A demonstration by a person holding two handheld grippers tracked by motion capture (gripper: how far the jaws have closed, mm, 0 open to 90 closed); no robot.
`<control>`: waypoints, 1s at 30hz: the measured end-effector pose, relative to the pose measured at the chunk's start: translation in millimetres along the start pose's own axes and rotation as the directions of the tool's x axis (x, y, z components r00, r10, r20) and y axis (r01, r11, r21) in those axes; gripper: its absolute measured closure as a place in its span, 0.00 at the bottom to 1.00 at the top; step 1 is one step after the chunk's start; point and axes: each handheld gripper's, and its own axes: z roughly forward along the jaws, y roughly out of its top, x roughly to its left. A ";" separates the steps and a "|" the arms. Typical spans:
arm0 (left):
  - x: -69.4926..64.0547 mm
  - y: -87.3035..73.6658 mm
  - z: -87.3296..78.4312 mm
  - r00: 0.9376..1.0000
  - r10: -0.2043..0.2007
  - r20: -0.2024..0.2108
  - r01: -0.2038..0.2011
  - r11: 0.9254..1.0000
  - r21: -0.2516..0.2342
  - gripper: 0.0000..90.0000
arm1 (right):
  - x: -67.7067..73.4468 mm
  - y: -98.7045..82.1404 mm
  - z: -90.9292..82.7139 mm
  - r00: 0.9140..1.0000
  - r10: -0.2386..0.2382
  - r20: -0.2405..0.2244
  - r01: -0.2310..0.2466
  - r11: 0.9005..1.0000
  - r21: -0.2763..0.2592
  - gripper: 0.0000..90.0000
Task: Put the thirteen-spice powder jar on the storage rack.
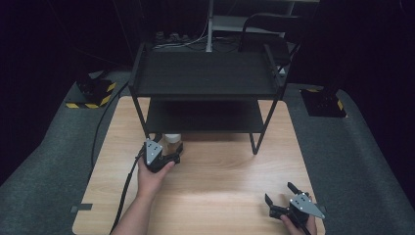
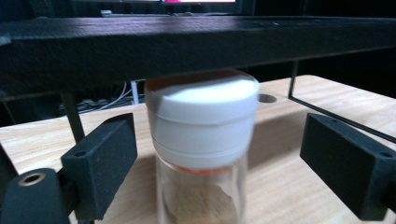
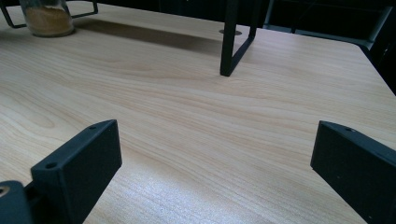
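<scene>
While perhaps untouched, jar [image 2: 201, 154] between left gripper's [image 2: 233, 168] half-open jaws.

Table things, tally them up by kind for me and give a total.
Glass jar with white lid: 1
Black two-tier rack: 1
Handheld grippers: 2, left gripper, right gripper
Total: 4

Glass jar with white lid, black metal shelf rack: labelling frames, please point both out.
Glass jar with white lid [image 2: 201, 122], left gripper view, side of its lid.
Black metal shelf rack [image 1: 205, 73], high view, top shelf surface.
</scene>
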 end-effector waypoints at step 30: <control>-5.2 -5.6 14.0 0.999 -0.036 -0.035 0.035 0.999 -0.020 0.37 | -0.1 -2.6 -1.2 1.000 -0.009 0.002 0.009 1.000 -0.014 0.01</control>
